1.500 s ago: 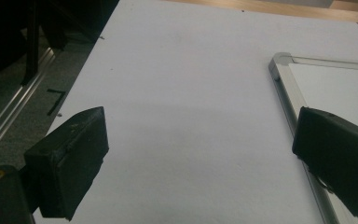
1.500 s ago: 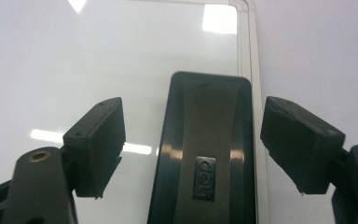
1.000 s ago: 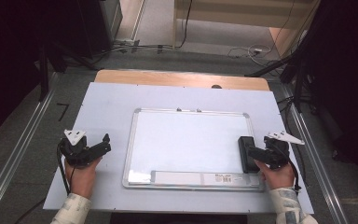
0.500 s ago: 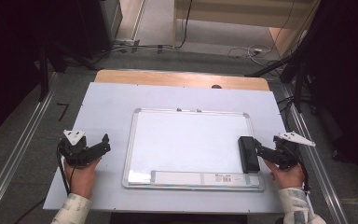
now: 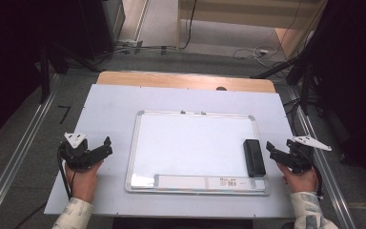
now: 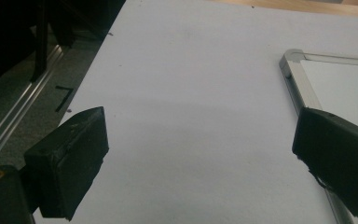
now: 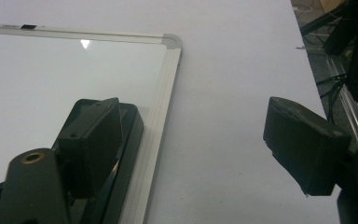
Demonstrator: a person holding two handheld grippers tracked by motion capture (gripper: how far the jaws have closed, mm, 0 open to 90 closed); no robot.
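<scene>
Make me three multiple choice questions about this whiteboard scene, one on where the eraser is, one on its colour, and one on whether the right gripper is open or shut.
1. Where does the eraser lie?
A. On the whiteboard, near its right edge
B. On the table left of the board
C. Between the left gripper's jaws

2. What colour is the eraser?
A. White
B. Black
C. Red

3. How does the right gripper stand?
A. Shut on the eraser
B. Open, holding nothing
C. Shut on the board's frame

Answers: 1 A, the high view shows it just inside the right frame. 2 B, it is black against the white surface. 3 B, its jaws stand wide apart beside the eraser, with bare table between them.
</scene>
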